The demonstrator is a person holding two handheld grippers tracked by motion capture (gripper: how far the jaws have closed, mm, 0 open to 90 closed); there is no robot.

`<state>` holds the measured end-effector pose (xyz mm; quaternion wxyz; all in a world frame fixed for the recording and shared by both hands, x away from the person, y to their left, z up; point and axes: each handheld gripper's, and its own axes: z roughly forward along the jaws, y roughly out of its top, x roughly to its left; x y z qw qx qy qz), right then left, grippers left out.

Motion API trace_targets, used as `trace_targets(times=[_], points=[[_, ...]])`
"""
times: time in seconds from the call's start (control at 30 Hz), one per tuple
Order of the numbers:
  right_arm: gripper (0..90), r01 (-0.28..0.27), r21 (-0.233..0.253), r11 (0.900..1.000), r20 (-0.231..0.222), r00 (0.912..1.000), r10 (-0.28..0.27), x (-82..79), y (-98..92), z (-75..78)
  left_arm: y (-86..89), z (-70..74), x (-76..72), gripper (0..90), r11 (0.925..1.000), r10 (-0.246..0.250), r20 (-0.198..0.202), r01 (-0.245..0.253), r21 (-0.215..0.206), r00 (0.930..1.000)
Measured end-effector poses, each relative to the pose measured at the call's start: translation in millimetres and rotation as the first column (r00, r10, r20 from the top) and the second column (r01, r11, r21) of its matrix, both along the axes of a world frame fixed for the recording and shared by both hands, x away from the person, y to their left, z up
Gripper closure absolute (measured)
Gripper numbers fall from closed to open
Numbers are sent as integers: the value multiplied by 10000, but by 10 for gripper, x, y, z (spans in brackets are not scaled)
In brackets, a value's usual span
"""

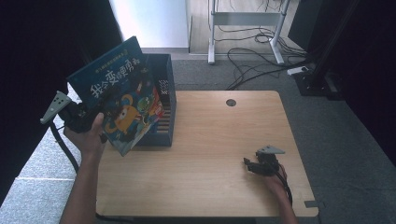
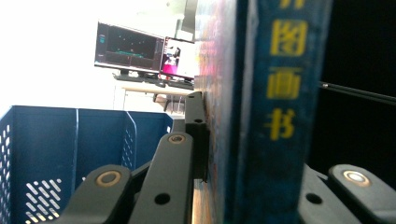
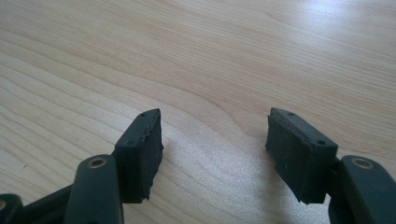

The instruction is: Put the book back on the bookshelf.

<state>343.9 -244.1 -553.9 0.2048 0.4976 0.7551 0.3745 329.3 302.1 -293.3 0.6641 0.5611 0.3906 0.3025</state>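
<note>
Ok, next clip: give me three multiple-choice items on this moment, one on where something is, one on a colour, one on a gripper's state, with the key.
1. Where is the picture book?
A. flat on the table
B. held up in the air in front of the blue bin
C. on the floor

2. What colour is the book's spine?
A. red with white characters
B. dark blue with yellow characters
C. green with black characters

3. How is the right gripper?
A. shut on a pen
B. shut on the book
C. open, with nothing in it, over the table

Key: 1 B, the left gripper grips the book off the table; 2 B, seen in the left gripper view; 3 C, its jaws stand apart with bare wood between.
</note>
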Motion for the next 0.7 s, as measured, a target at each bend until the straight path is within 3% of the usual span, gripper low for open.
trace_targets(times=[0.47, 0.7], points=[[349, 37, 21, 10000, -23, 10000, -37, -1, -1, 0, -85, -32, 165, 826, 9986, 433, -117, -430, 296, 9990], [349, 64, 11, 10000, -21, 10000, -64, -3, -3, 0, -106, -74, 279, 826, 9977, 636, -229, -630, 251, 9977]])
